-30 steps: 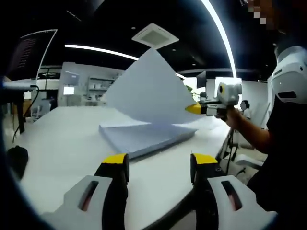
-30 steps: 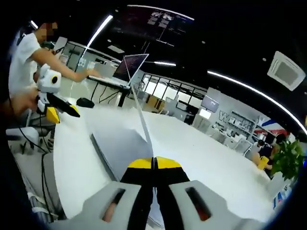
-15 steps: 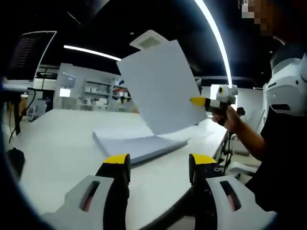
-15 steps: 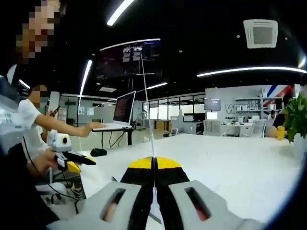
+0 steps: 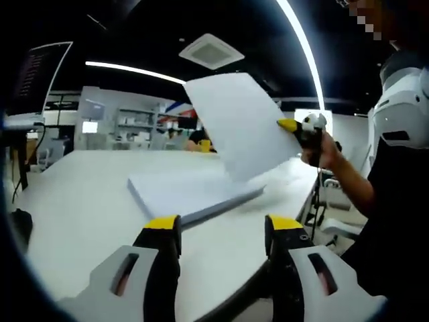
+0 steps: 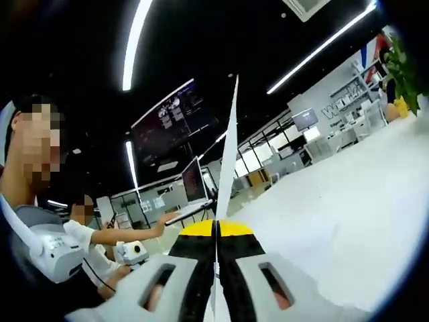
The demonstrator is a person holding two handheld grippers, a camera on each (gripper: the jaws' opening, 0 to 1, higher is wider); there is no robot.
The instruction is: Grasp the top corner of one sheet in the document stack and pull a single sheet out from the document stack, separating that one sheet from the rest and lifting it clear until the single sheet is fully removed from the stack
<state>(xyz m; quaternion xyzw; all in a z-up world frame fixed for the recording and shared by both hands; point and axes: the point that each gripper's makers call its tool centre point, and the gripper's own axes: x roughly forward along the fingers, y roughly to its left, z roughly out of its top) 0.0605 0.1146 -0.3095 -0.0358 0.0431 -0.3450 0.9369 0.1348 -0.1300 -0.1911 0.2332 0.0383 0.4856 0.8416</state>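
1 sheet (image 5: 238, 124) tilted above stack (image 5: 191, 194), pinched by right claw (image 6: 216, 229), left claw (image 5: 221, 228) spread

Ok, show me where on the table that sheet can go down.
Bare table lies left of the stack, out to the dark object at the edge, and behind the stack toward the far side. A narrower strip runs between the stack and the left hand-held gripper. The right edge is tight: the right hand-held gripper holds the sheet there.

Document stack (image 5: 191, 191) on the table (image 5: 80, 194); single sheet (image 5: 238, 124) above, apart.
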